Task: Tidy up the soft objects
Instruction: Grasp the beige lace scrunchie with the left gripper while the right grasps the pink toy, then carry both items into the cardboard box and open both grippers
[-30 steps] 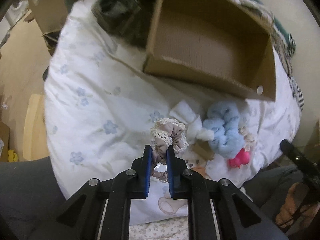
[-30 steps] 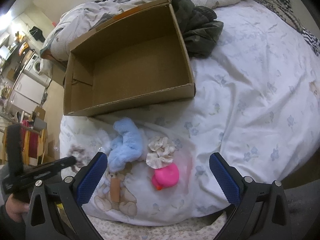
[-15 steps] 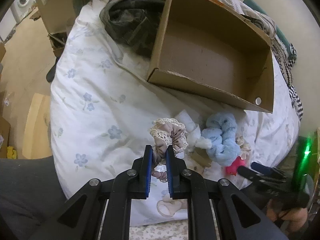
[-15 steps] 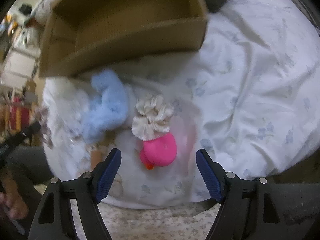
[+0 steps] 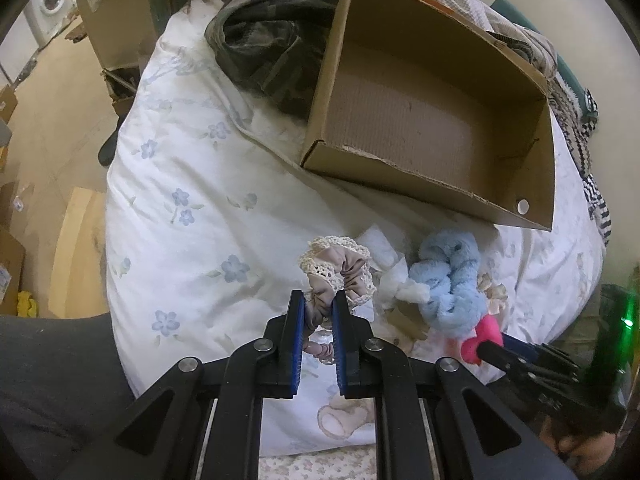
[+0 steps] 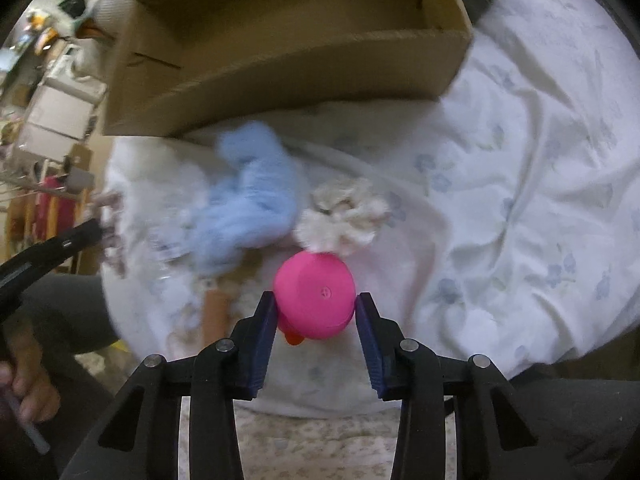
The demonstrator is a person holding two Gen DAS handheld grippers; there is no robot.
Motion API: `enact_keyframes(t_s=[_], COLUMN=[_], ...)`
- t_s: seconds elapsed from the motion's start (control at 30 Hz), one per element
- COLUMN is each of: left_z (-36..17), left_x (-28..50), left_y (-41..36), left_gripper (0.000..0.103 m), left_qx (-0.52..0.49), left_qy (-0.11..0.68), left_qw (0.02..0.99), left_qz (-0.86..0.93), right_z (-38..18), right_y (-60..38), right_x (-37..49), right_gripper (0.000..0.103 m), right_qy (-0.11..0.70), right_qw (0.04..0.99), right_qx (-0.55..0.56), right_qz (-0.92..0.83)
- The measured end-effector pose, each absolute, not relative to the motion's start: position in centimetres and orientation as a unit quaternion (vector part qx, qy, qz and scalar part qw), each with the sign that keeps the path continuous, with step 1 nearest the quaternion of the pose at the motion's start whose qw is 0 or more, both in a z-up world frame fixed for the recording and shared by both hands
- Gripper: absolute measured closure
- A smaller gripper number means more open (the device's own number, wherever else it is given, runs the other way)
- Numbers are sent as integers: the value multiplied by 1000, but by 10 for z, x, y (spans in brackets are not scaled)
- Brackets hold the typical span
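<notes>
The pink toy [image 6: 316, 294] lies between the right gripper [image 6: 315, 312] fingers, which have just been closing; box [image 6: 280, 64] at 12 o'clock. The left gripper [image 5: 318, 312] pinches the scrunchie [image 5: 338, 272].

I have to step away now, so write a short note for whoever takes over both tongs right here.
Left tongs: shut on the lace-trimmed scrunchie, lifted above the bedspread.
Right tongs: jaws have just been closing around the pink toy, pads at its sides; firm grip not confirmed.
Blue fluffy piece and cream scrunchie lie on the bedspread in front of the cardboard box.
Done: nothing boxed.
Left: box all four.
</notes>
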State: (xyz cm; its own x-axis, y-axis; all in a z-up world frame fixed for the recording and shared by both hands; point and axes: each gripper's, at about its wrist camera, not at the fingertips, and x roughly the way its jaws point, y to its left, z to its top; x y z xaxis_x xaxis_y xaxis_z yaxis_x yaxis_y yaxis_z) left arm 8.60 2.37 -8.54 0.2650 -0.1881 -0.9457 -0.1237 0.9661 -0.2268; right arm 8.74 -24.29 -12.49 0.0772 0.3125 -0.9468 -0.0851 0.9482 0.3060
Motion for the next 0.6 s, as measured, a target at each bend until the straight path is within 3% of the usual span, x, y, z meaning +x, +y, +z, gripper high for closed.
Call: enact_keyframes(t_s=[0.33, 0.6], left_z=[-67, -55], left_x=[79, 78], left_y=[20, 8], left_gripper=[91, 91], left_qx=[-103, -74], left_qy=[568, 543], left_qw=[816, 836], left_qz=[-13, -30], right_z=[-64, -52], right_y=[-249, -243], right_x=[75, 83], right_gripper=[61, 61], right_qy=[571, 533], right_qw=[784, 809], right_qx=[134, 139], right_qz=[203, 204])
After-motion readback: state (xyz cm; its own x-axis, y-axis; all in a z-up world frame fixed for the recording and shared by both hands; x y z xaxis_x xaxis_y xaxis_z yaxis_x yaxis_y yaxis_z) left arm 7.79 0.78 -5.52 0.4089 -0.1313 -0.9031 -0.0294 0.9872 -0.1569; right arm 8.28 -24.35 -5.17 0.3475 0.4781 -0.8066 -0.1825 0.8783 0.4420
